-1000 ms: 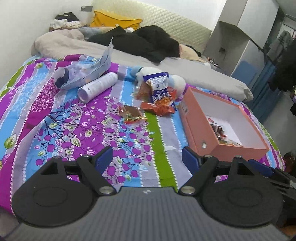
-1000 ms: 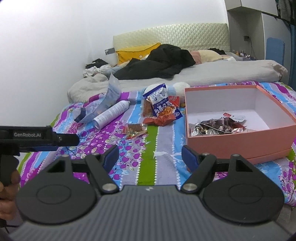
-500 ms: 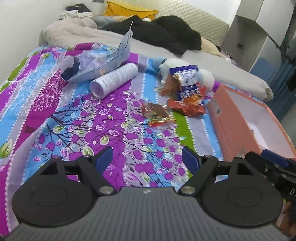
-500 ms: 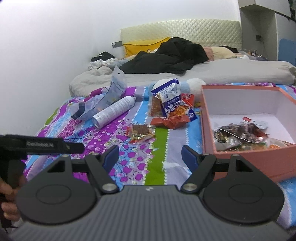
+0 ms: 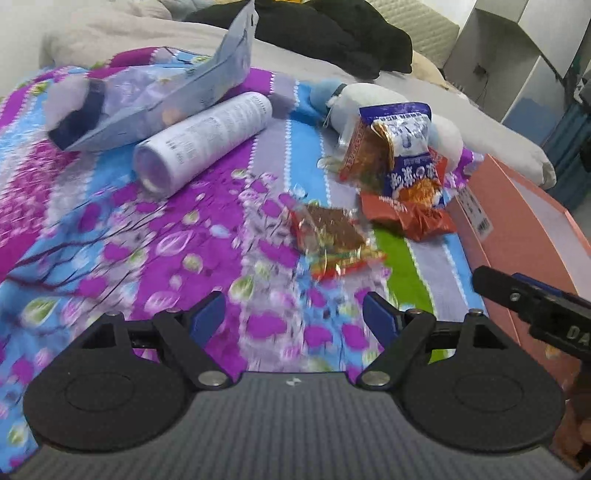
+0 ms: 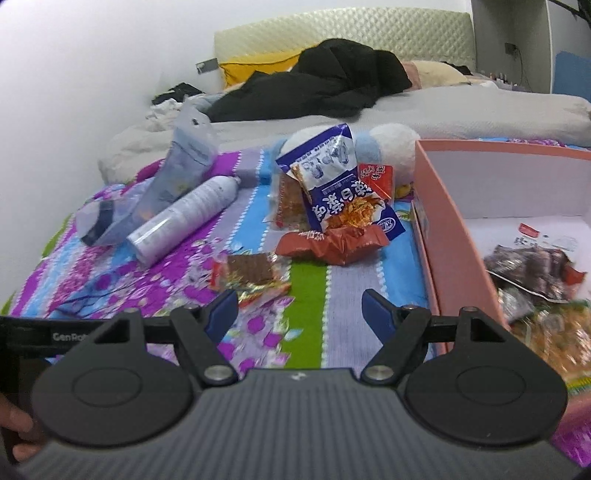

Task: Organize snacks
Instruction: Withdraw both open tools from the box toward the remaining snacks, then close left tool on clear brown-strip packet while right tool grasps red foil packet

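Left gripper [image 5: 293, 314]: jaws spread wide, nothing between them, hanging over the flowered purple-and-blue bedspread [image 5: 147, 236]. Right gripper [image 6: 299, 312]: jaws likewise spread and empty, over the green and grey stripes of the same bedspread. In the right wrist view the body of the left gripper crosses the lower left edge; the white lettering "GenRo" can be read on it, the rest cut off. A person's fingers [image 6: 18, 439] show at the bottom left corner.

Nearest loose snack: a clear packet with a brown slab inside and red-and-gold edges [image 6: 251, 273], lying flat just ahead of the right gripper's left finger. Beyond it, a crumpled red wrapper [image 6: 332, 243] with white characters too small to read. Resting on that wrapper and propped up behind it, a blue-and-white bag [image 6: 343, 184] printed with large white Chinese characters and a picture of orange shreds; a small red packet [image 6: 376, 175] and an orange-red packet [image 6: 290, 201] lie against it.

To the right stands a pink box [image 6: 436, 236] with white inside, open at the top, holding dark foil packets [image 6: 532, 266] and some blurred ones nearer the camera. A white label with a barcode sits on its outer end wall; the text is illegible.

To the left lies a white spray can [image 6: 184, 218] on its side, its fine print unreadable, touching a pale translucent pouch [image 6: 188, 158]. Behind the snacks lies a white and blue soft toy [image 6: 391, 147]. Farthest: a black garment [image 6: 314, 85], a yellow pillow [image 6: 255, 68], a quilted headboard [image 6: 369, 33].
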A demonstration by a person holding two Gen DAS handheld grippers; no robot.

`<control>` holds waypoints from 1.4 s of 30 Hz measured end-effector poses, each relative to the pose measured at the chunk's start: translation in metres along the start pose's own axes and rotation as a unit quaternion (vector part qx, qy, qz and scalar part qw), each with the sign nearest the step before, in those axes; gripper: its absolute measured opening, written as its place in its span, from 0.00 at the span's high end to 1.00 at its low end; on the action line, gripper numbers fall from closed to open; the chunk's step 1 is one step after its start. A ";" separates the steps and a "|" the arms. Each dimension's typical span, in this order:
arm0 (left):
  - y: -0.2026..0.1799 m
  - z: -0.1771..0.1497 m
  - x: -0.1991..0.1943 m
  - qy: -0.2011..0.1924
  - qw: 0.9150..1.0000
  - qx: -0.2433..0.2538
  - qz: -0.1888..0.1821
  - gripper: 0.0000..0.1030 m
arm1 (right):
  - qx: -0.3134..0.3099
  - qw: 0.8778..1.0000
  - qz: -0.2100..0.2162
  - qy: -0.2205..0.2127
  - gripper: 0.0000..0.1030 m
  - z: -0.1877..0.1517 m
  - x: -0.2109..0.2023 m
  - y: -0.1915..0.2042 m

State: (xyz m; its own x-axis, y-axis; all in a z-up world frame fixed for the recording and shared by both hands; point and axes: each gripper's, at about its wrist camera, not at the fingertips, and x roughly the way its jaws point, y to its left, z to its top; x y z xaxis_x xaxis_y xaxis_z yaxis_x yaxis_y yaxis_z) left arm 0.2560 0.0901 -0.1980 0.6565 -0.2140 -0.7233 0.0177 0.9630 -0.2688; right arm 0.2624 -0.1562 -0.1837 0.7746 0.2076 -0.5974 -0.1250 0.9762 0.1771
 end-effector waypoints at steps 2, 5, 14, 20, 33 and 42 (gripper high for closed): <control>-0.003 0.008 0.017 -0.005 1.000 0.017 -0.010 0.18 | -0.004 1.000 -0.009 -0.002 0.27 0.003 0.018 0.000; -0.013 0.017 0.041 -0.011 0.999 0.051 -0.014 0.18 | 0.006 1.000 -0.021 0.004 0.27 0.007 0.043 -0.002; -0.011 0.035 0.090 -0.016 0.996 0.081 -0.039 0.18 | 0.056 0.997 -0.044 0.027 0.27 0.012 0.100 -0.020; -0.013 0.043 0.105 -0.018 0.993 0.105 -0.056 0.22 | 0.083 0.995 -0.053 0.019 0.27 0.021 0.123 -0.033; -0.020 0.046 0.115 -0.012 0.989 0.132 -0.069 0.51 | 0.079 0.996 -0.036 0.009 0.46 0.027 0.132 -0.039; -0.016 0.040 0.095 0.004 0.993 0.071 -0.099 0.79 | 0.059 0.998 -0.020 0.010 0.62 0.029 0.106 -0.031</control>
State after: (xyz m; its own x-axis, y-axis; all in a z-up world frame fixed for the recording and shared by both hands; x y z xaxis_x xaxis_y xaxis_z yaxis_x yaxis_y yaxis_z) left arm 0.3482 0.0610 -0.2367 0.6241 -0.4014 -0.6703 0.2521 0.9155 -0.3136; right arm 0.3664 -0.1662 -0.2297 0.7653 0.1703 -0.6208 -0.0188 0.9699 0.2428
